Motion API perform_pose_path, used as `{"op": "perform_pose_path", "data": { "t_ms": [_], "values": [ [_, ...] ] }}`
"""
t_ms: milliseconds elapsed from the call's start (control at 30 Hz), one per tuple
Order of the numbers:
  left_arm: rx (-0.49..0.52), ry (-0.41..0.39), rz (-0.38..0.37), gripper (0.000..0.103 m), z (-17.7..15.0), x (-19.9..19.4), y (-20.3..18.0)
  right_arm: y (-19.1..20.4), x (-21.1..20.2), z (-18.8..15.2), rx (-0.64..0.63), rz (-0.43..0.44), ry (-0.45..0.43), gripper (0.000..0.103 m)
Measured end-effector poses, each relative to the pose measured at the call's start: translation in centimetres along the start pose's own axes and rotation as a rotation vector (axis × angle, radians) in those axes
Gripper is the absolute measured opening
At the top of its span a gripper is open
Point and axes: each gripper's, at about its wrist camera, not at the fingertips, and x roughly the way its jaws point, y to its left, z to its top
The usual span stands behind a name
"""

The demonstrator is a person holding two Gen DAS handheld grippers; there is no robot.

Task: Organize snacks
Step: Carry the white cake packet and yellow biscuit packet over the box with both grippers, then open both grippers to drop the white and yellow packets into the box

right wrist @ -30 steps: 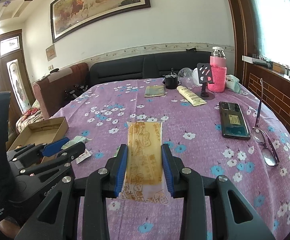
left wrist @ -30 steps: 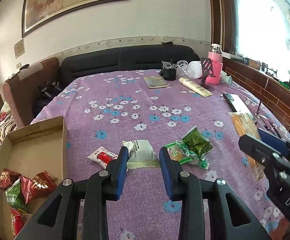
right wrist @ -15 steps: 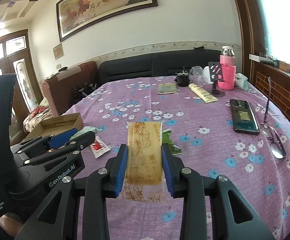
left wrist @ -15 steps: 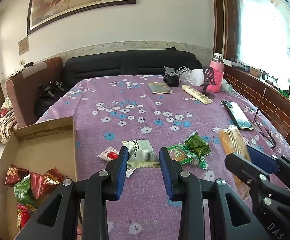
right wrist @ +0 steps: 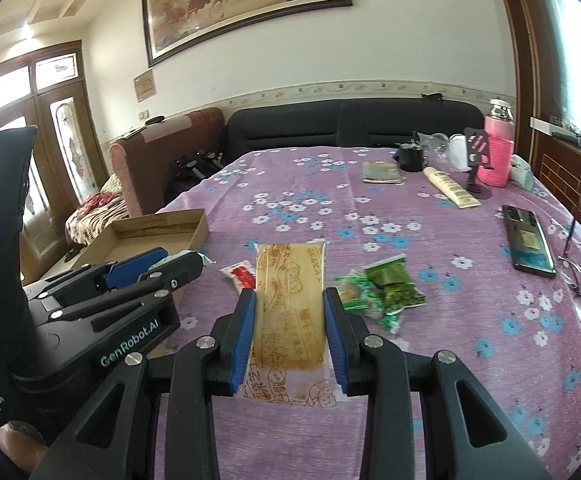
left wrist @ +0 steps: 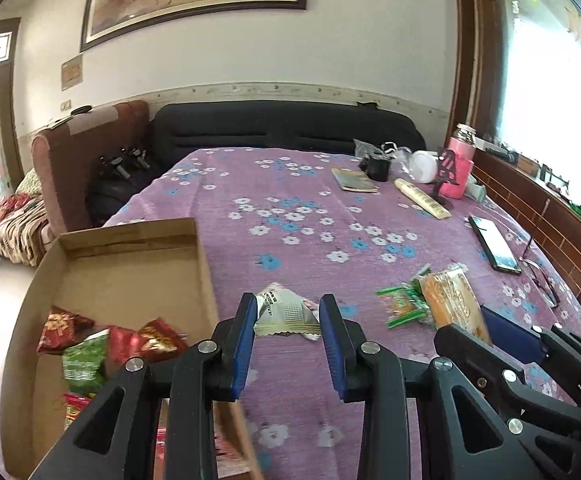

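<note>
My left hand-held gripper (left wrist: 286, 322) clamps the white packet (left wrist: 284, 314), my right hand-held gripper (right wrist: 289, 320) the yellow wafer pack (right wrist: 290, 308); both carried clear of the table (right wrist: 370, 240), presumably bound for the cardboard box (left wrist: 130, 248).

"GenRobot.AI" and "Data Acquisition System" on the left tool (right wrist: 178, 266) body.

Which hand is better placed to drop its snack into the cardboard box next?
Left. The left tool holds the white packet right beside the cardboard box; the right tool, gripping the orange packet, sits farther away.
</note>
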Motion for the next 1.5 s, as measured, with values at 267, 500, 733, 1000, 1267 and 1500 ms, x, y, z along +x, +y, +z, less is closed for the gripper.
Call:
{"op": "perform_pose_path", "data": {
  "t_ms": [267,500,733,1000,1267,1500],
  "values": [
    [-0.068,-0.003,0.053,0.034,-0.3,-0.5,4.3,3.3,0.7,-0.1,-0.053,0.047,0.014,0.033],
    [-0.130,0.018,0.097,0.034,-1.1,-0.5,8.0,6.2,1.2,0.0,-0.103,0.092,0.026,0.033],
    [-0.185,0.046,0.131,0.034,-2.2,-0.7,11.5,8.4,2.5,-0.1,-0.122,0.158,0.066,0.033],
    [-0.228,0.067,0.150,0.034,-3.0,-0.6,14.0,11.8,4.3,-0.2,-0.152,0.236,0.118,0.033],
    [-0.238,0.076,0.160,0.034,-3.3,-0.4,14.2,12.3,7.0,-1.0,-0.121,0.269,0.190,0.033],
    [-0.242,0.058,0.162,0.034,-3.2,-0.7,14.5,11.9,8.8,-1.8,-0.082,0.293,0.248,0.033]
  ]
}}
